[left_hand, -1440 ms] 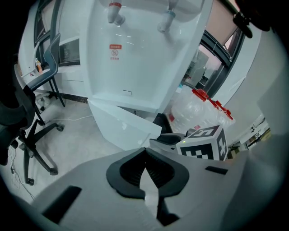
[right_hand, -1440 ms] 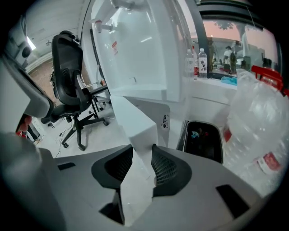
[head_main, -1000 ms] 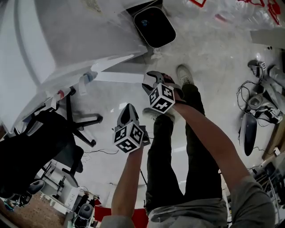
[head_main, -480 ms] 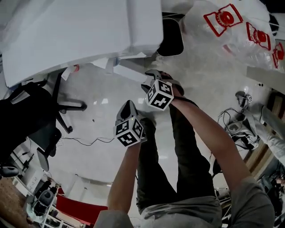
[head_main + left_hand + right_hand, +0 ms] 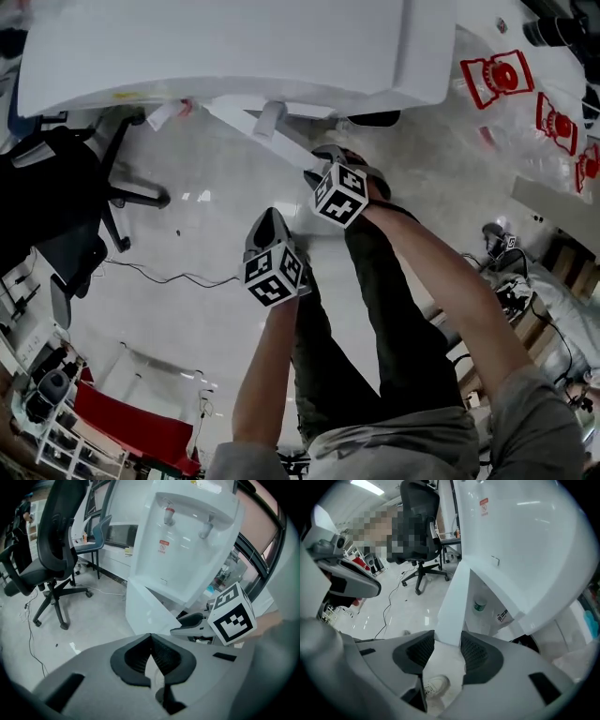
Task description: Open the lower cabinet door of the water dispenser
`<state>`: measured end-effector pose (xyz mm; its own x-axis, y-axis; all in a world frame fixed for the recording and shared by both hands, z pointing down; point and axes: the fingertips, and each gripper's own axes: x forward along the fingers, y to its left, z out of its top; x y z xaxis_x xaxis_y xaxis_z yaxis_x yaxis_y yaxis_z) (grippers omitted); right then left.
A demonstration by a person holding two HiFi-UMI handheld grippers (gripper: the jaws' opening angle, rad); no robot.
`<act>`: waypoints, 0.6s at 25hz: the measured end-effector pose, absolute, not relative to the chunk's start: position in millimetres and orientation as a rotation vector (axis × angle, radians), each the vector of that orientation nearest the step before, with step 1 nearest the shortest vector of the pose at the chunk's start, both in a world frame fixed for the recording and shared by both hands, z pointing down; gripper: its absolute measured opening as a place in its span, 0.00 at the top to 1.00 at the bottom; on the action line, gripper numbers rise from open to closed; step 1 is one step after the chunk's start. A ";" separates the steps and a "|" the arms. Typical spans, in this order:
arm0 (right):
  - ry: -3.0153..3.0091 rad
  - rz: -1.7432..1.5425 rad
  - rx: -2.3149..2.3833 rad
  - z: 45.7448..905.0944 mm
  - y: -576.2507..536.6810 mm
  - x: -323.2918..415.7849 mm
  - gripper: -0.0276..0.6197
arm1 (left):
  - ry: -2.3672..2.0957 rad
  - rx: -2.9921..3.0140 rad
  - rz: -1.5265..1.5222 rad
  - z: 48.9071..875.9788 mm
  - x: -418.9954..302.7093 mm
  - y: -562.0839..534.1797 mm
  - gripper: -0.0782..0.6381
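Observation:
The white water dispenser [image 5: 234,47] fills the top of the head view. Its lower cabinet door [image 5: 272,141] swings out from the body as a white panel. My right gripper [image 5: 323,161] is at the door's free edge. In the right gripper view the door [image 5: 454,606] runs between both pads [image 5: 474,651]; the jaws have just been closing on it and now grip it. My left gripper [image 5: 267,223] hangs nearer me, left of the right one and away from the door. Its jaws [image 5: 151,641] meet at the tips with nothing between them.
A black office chair [image 5: 56,206] stands left of the dispenser, with a cable [image 5: 159,275] across the glossy floor. Clear bags with red print [image 5: 506,75] lie at the right. Inside the open cabinet sits a small green-labelled container [image 5: 479,605]. My legs [image 5: 375,328] are below the grippers.
The head view has swung, so the dispenser now spans the top and the chair sits further left. Both grippers have rolled slightly and stay in much the same place, the right one at the door.

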<state>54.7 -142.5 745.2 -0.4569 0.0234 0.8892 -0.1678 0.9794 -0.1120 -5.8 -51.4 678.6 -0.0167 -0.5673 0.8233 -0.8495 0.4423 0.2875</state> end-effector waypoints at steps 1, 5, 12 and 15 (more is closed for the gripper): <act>-2.037 0.224 0.104 745.0 -142.3 54.5 0.68 | -1.707 1.221 0.346 680.0 -5.5 -47.9 0.88; -2.038 0.235 0.131 743.2 -139.8 53.0 0.69 | -1.724 1.177 0.319 680.5 -3.7 -34.5 0.88; -2.021 0.304 0.229 743.5 -116.5 36.8 0.69 | -1.740 1.270 0.390 673.7 -20.0 -14.7 0.88; -2.016 0.346 0.286 743.3 -103.0 25.8 0.69 | -1.745 1.300 0.393 671.8 -35.1 -5.3 0.88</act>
